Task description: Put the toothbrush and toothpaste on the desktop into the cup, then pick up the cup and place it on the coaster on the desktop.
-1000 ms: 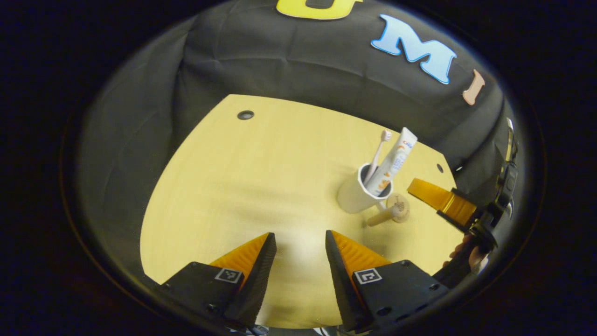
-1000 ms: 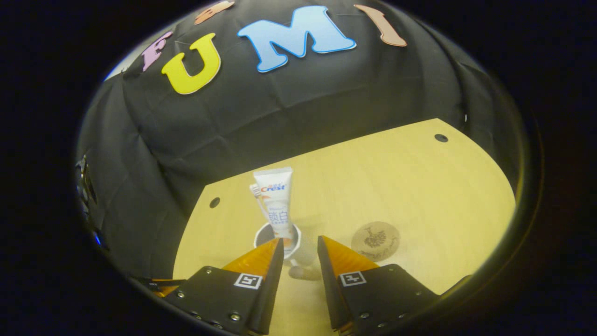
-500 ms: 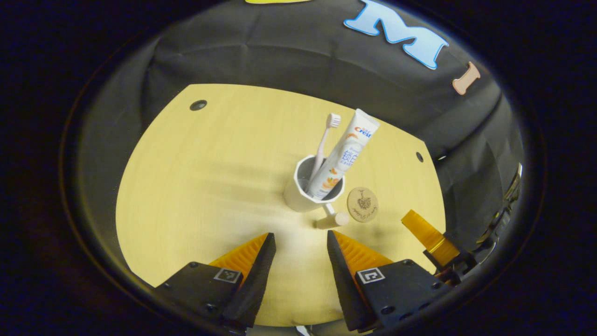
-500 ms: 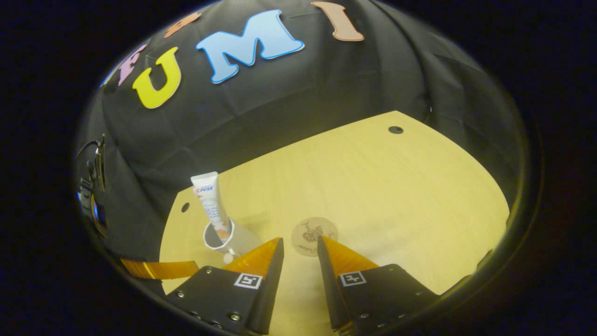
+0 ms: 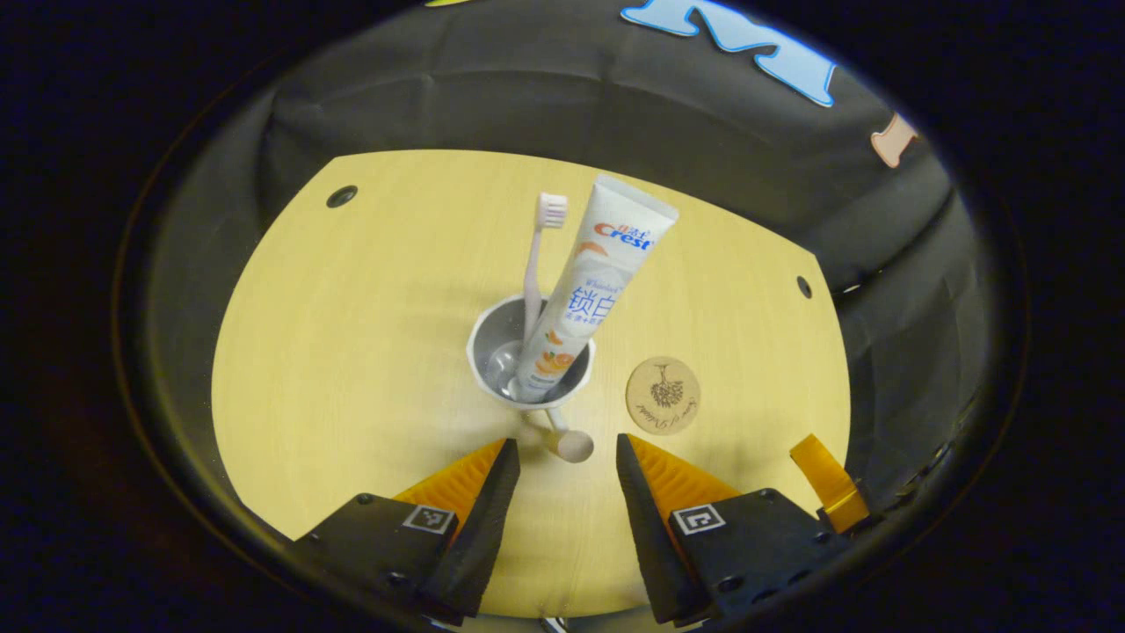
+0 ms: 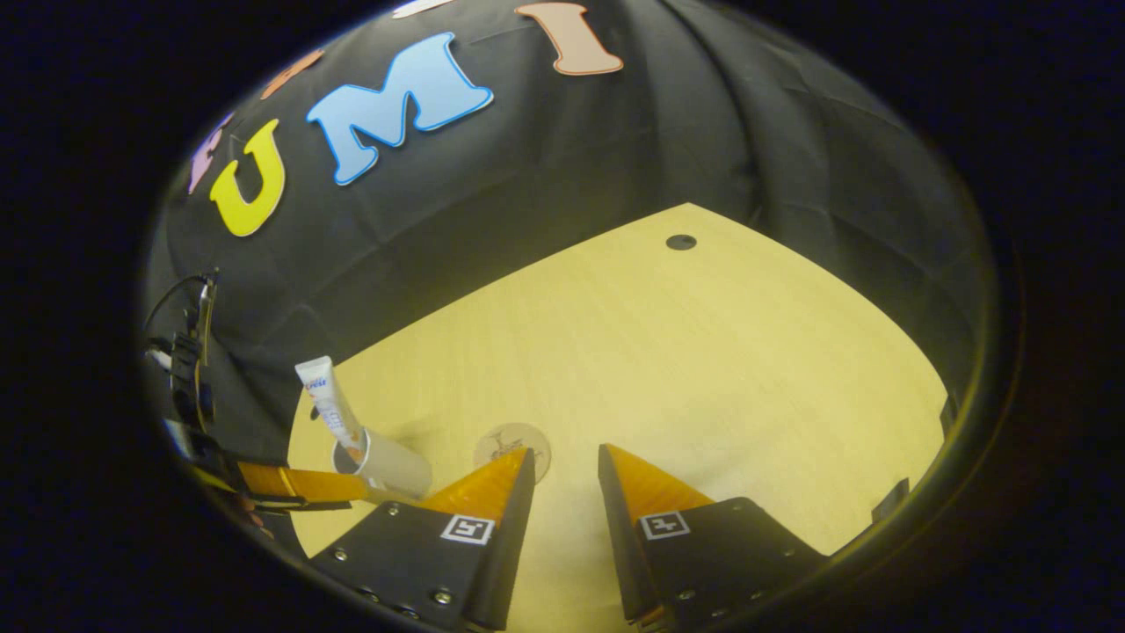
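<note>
The cup (image 5: 530,365) sits at 12 o'clock, just past the left gripper's (image 5: 562,457) spread, empty jaws, closer than before.

Toothbrush (image 5: 538,255) and toothpaste (image 5: 587,286) upright in the cup (image 5: 492,338) — coaster (image 5: 664,395) just beside, left claw (image 5: 562,479) agape.

Left gripper (image 5: 562,457) is now brought in close to the cup (image 5: 530,365), whose wooden handle (image 5: 567,440) lies just ahead of the spread fingers, nothing between them. Cup, toothbrush (image 5: 538,255) and toothpaste (image 5: 589,281) are seen larger and centred (earlier off to the right). Right gripper (image 6: 567,470) is swung away; the cup (image 6: 387,466) is now seen far left, with the coaster (image 6: 505,442) behind its left fingertip.
</note>
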The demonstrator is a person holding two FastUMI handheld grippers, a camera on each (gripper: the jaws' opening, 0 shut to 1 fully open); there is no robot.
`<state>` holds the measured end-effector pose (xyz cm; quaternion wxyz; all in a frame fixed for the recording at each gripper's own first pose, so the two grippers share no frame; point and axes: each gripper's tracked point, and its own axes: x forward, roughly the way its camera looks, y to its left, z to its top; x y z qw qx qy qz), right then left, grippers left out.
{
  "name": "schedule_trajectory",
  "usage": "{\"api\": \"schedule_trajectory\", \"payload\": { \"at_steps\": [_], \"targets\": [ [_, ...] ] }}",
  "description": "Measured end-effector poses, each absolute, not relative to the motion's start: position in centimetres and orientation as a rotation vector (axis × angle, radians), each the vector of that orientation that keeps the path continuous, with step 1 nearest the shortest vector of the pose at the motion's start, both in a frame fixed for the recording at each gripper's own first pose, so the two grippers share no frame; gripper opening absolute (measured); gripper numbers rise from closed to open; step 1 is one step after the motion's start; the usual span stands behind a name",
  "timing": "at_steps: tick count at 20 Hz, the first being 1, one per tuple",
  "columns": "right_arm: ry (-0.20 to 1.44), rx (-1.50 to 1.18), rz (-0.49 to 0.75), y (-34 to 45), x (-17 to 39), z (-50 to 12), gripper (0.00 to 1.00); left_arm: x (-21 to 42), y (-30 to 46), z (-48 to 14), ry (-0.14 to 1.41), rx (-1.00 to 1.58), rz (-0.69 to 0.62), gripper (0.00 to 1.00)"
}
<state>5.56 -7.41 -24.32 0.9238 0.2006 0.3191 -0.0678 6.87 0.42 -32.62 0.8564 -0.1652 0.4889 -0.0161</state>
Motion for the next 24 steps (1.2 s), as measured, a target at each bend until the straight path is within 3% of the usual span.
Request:
{"api": "schedule_trajectory", "payload": {
  "at_steps": [7, 8, 9, 10, 18, 20, 21, 22, 24],
  "targets": [
    [0.704, 0.409, -0.122, -9.4, 6.0, -25.4, 0.42, 9.1, 0.5, -34.6, 1.053, -0.348, 0.051, 0.75],
    [0.711, 0.411, -0.117, -9.5, 6.2, -25.6, 0.46, 9.3, 0.9, -35.0, 1.061, -0.348, 0.064, 0.75],
    [0.717, 0.412, -0.112, -9.4, 6.3, -25.7, 0.42, 9.5, 1.1, -35.4, 1.070, -0.350, 0.075, 0.75],
    [0.722, 0.412, -0.107, -9.4, 6.4, -25.8, 0.46, 9.5, 1.6, -35.7, 1.076, -0.351, 0.085, 0.75],
    [0.739, 0.388, -0.103, -10.1, 6.3, -26.5, 0.46, 10.1, 2.5, -37.4, 1.086, -0.359, 0.166, 0.72],
    [0.737, 0.385, -0.108, -10.3, 6.1, -26.6, 0.46, 10.4, 2.6, -37.5, 1.090, -0.371, 0.175, 0.55],
    [0.737, 0.389, -0.110, -10.4, 6.2, -26.6, 0.46, 10.4, 2.5, -37.5, 1.089, -0.378, 0.178, 0.41],
    [0.738, 0.391, -0.113, -10.4, 6.2, -26.7, 0.43, 10.5, 2.7, -37.7, 1.087, -0.378, 0.176, 0.38],
    [0.740, 0.391, -0.115, -10.3, 6.1, -26.8, 0.46, 10.5, 2.7, -37.7, 1.081, -0.368, 0.178, 0.41]
  ]
}}
